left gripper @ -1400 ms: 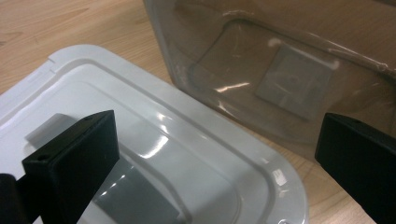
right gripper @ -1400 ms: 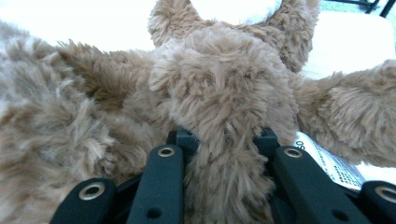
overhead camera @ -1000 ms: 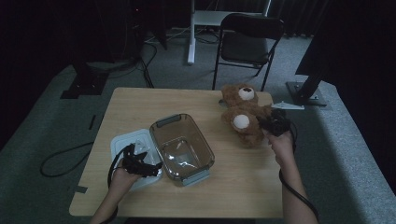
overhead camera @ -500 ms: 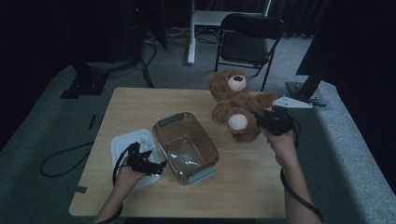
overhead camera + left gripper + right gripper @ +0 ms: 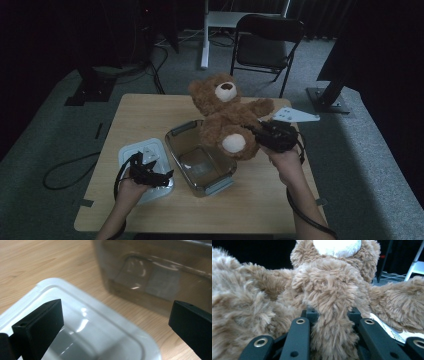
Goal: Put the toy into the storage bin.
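1. The wooden table [image 5: 150, 115] sits in a dim room on grey carpet, with a black folding chair [image 5: 270, 37] beyond its far edge.
2. The brown teddy bear [image 5: 227, 120] is up off the tabletop, held in the air over the far right rim of the container. Its head tips toward the far side, and one pale foot sole faces the near side.
3. The clear plastic container [image 5: 192, 172] stands open in the middle of the table, set at an angle, with nothing inside that I can see.
4. The white lid [image 5: 145, 150] lies flat on the table just left of the container, near the front left part of the table.
5. The right gripper [image 5: 262, 136] is at the bear's right side. In the right gripper view its jaws are clamped on a limb of brown fur, with the fur bulging up between them.
6. The left gripper [image 5: 165, 176] rests low over the lid's near right corner. In the left gripper view its jaws stand wide apart, with the lid and the container wall showing between them and nothing gripped.
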Available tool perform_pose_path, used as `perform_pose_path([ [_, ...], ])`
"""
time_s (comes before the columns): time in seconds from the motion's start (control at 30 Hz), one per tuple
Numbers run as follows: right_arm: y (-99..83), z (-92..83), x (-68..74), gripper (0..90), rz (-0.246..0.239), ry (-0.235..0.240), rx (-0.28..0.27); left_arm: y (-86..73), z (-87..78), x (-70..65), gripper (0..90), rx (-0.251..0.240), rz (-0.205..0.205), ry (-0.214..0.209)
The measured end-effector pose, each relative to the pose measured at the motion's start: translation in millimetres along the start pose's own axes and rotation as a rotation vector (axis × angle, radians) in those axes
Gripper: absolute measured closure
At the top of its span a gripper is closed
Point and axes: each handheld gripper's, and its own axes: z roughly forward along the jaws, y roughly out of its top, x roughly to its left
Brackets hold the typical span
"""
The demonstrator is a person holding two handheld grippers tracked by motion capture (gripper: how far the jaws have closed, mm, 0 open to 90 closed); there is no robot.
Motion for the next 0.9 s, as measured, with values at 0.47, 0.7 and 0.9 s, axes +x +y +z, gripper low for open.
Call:
perform_pose_path([
  [0.47, -13.3, 50.9, 39.1, 71.8, -0.039, 0.039, 0.096, -42.9, -34.9, 42.7, 0.6, 0.008, -0.113, 0.110],
  [0.7, -34.7, 71.4, 48.8, 69.8, -0.034, 0.028, 0.166, -66.9, -46.3, 56.8, 0.6, 0.036, -0.151, 0.177],
  [0.9, -57.1, 88.5, 51.3, 69.2, -0.027, 0.005, 0.235, -87.5, -50.0, 70.9, 0.6, 0.053, -0.204, 0.215],
])
